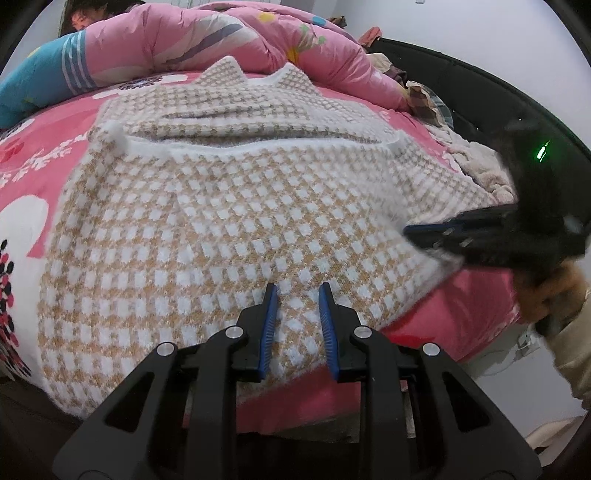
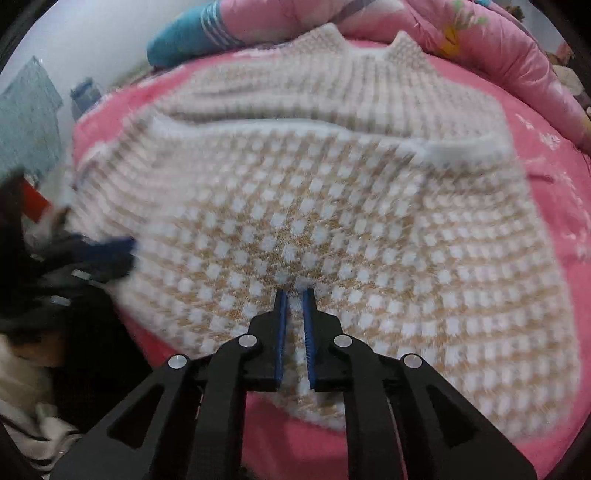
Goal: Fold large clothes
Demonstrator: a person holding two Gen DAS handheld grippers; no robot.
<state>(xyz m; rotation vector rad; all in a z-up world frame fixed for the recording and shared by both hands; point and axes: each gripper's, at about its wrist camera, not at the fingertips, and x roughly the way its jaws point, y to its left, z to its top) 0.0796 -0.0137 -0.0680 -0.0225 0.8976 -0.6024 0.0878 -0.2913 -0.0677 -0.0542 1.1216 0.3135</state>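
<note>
Sweater: your checked tan-and-white sweater (image 1: pixel 229 229) lies spread on the bed, part folded, with a white hem band (image 1: pixel 280 146) running across it toward the quilt.
Left tongs: your left tongs (image 1: pixel 297 295) stand a little apart at the sweater's near edge, knit lying between the blue pads; you cannot tell from here whether they pinch it.
Right tongs: your right tongs (image 2: pixel 295 295) are nearly closed, a tuft of the sweater's near edge nipped between the pads.
Containers: none can be made out around the sweater.
Bed: a pink sheet (image 1: pixel 33 147) with white and dark floral print lies under the sweater and shows on both sides of it.
Quilt: a pink quilt (image 1: pixel 207 33) is bunched beyond the sweater's far edge, with a teal striped pillow (image 1: pixel 40 77) beside it.
Room: a dark bed frame (image 1: pixel 461 85) curves past the sweater's right side, with crumpled clothes (image 1: pixel 476 162) heaped against it and a pale wall (image 1: pixel 461 22) behind.
</note>
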